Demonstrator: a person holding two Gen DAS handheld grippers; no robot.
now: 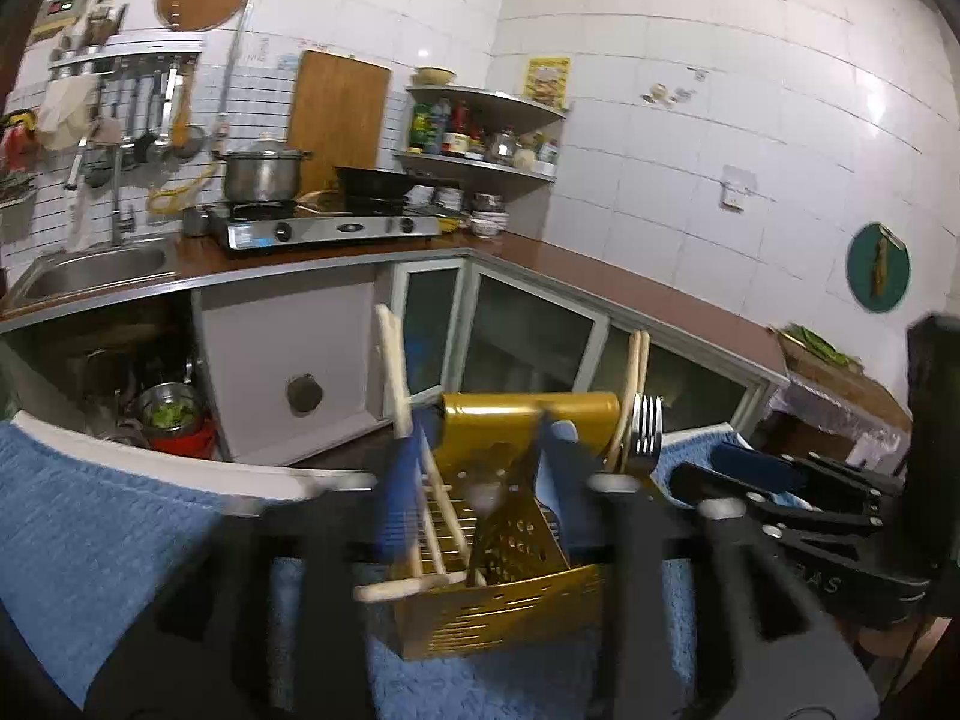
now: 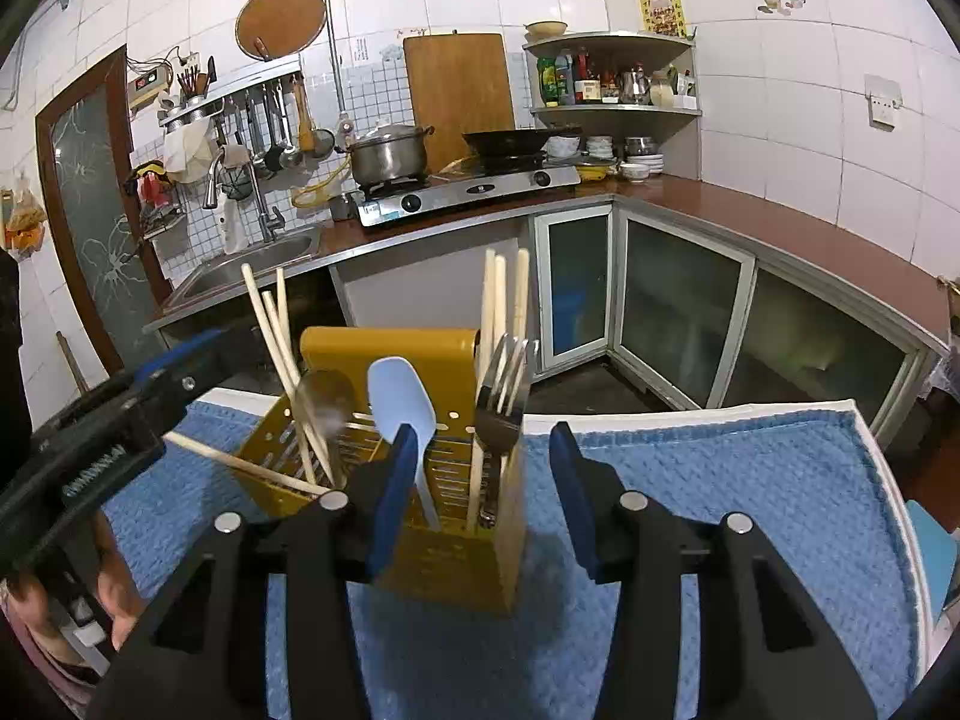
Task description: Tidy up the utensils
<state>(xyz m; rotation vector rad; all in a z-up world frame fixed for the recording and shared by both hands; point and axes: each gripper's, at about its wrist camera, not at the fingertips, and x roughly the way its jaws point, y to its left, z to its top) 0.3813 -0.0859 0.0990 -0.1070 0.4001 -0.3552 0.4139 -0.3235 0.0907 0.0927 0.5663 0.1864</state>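
We are holding both tongs apart, pads pressing on nothing. Our right gripper [image 2: 486,498] is standing half wide, with the yellow utensil caddy [image 2: 420,480] sitting just ahead of it on the blue towel [image 2: 720,480]; its left pad [image 2: 393,492] is overlapping the caddy's front, though we cannot tell if it is touching. Forks [image 2: 504,396] are standing upright in the compartment straight ahead, a pale blue spoon [image 2: 402,402] and a metal spoon [image 2: 324,402] are leaning to the left of that, and wooden chopsticks [image 2: 282,354] are slanting out further left. Our left gripper [image 1: 480,474] is straddling the caddy's near corner, fingers clear of its sides.
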